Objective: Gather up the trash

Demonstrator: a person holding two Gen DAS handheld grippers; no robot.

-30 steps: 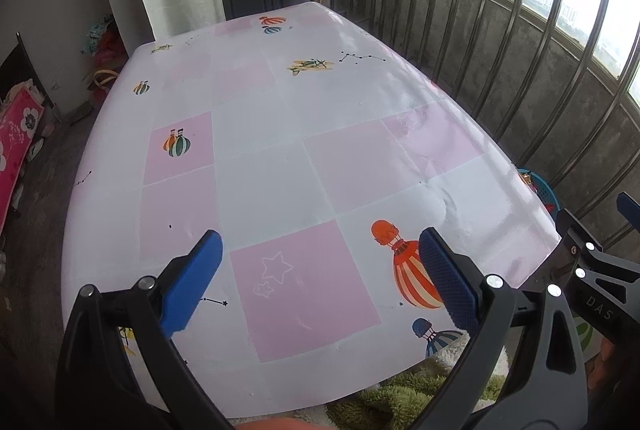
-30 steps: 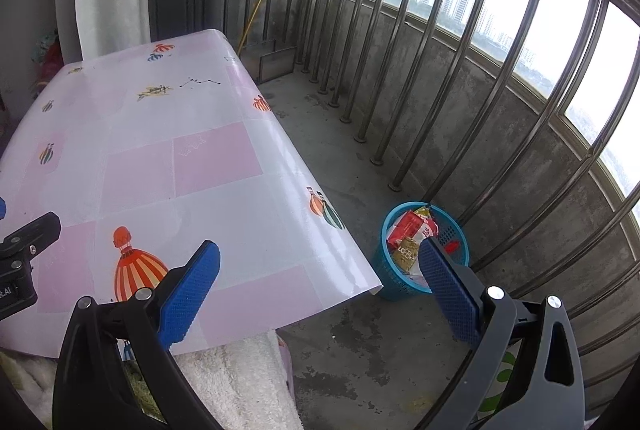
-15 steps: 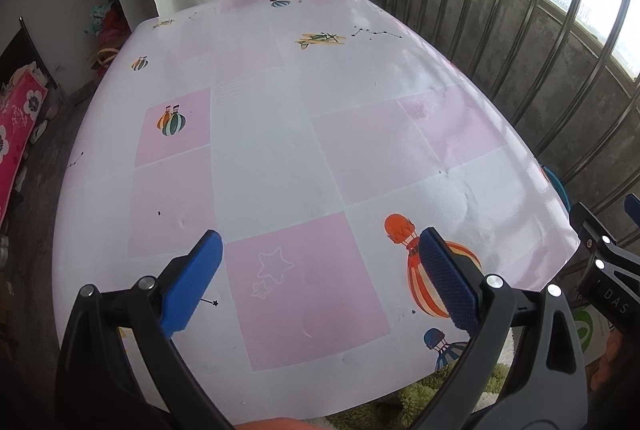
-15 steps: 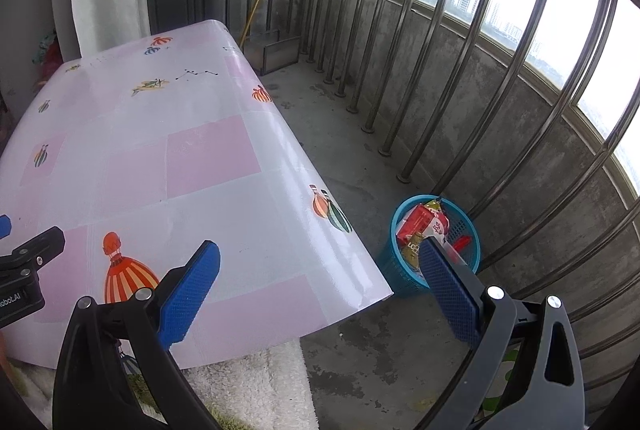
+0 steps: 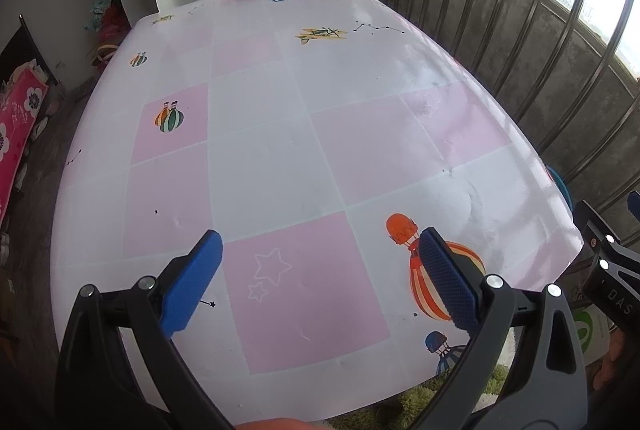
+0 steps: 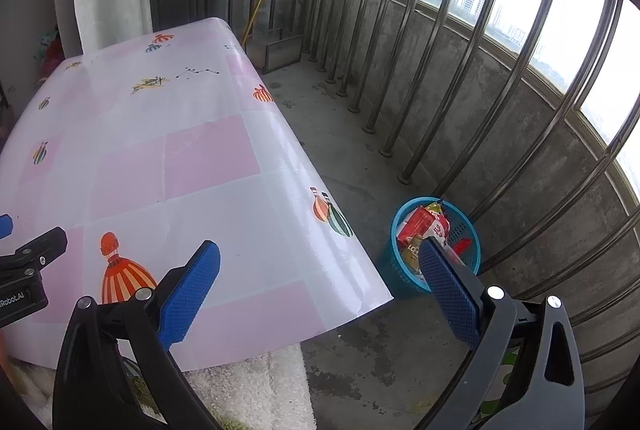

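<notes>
Both hand-held grippers spread wide and empty above a table [image 5: 280, 157] with a balloon-print cover.

Left hand-held gripper [image 5: 320, 278] over the near table edge; right hand-held gripper [image 6: 320, 282] toward the floor. Blue trash basket [image 6: 466, 230] of wrappers on the concrete beside the railing, partly hidden behind the right finger [image 6: 448, 286]; contents hard to make out.

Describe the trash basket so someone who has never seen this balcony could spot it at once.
Start at the table with the pink-and-white balloon cloth, then look to the concrete floor past its near corner, toward the railing. There stands a small round basket, holding a red wrapper and other packets. Its bright blue mesh is the only vivid colour on the grey floor.
</notes>
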